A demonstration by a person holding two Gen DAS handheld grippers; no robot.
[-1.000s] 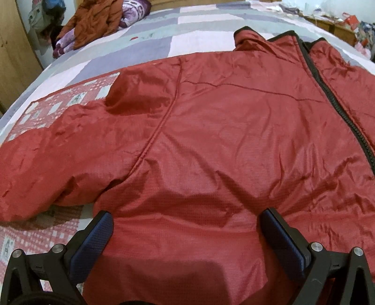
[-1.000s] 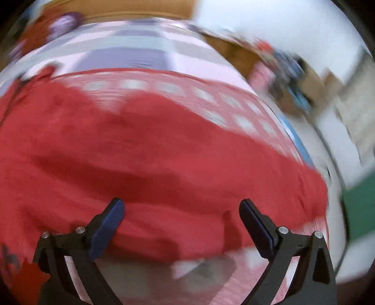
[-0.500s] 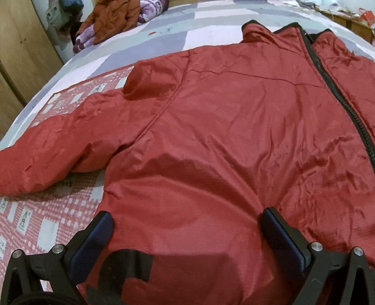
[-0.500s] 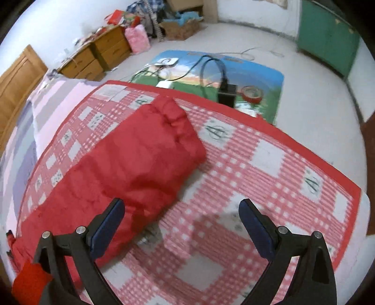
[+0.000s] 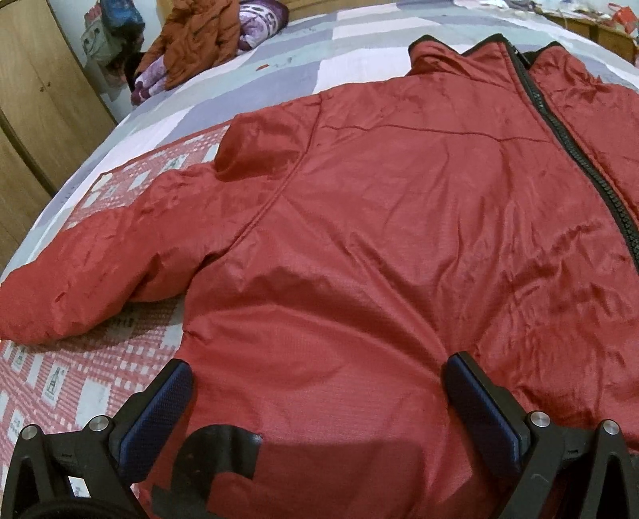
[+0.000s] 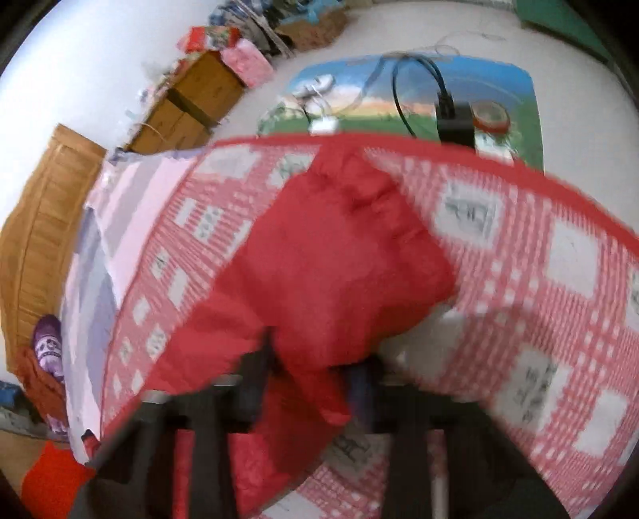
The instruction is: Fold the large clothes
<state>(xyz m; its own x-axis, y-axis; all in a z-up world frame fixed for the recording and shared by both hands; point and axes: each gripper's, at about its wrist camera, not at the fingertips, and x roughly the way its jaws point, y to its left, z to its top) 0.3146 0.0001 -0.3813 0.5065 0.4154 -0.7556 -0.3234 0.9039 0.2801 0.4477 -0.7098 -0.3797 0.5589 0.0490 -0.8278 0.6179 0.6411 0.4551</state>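
The right gripper [image 6: 311,371], spread wide half a second ago, has just been closing and now pinches the puffy red sleeve [image 6: 327,271] between its pads. The left gripper [image 5: 315,395] stays released, fingers splayed over the hem of the crinkly red nylon jacket [image 5: 379,239]. The jacket lies flat, black zipper [image 5: 591,171] up, on the red-and-white checked bedspread [image 5: 60,379]. Beyond it sits a rust-orange padded coat [image 5: 199,36].

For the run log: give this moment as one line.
stage: sleeve grasp | left gripper: open over red jacket | right gripper: just closing on sleeve | bedspread
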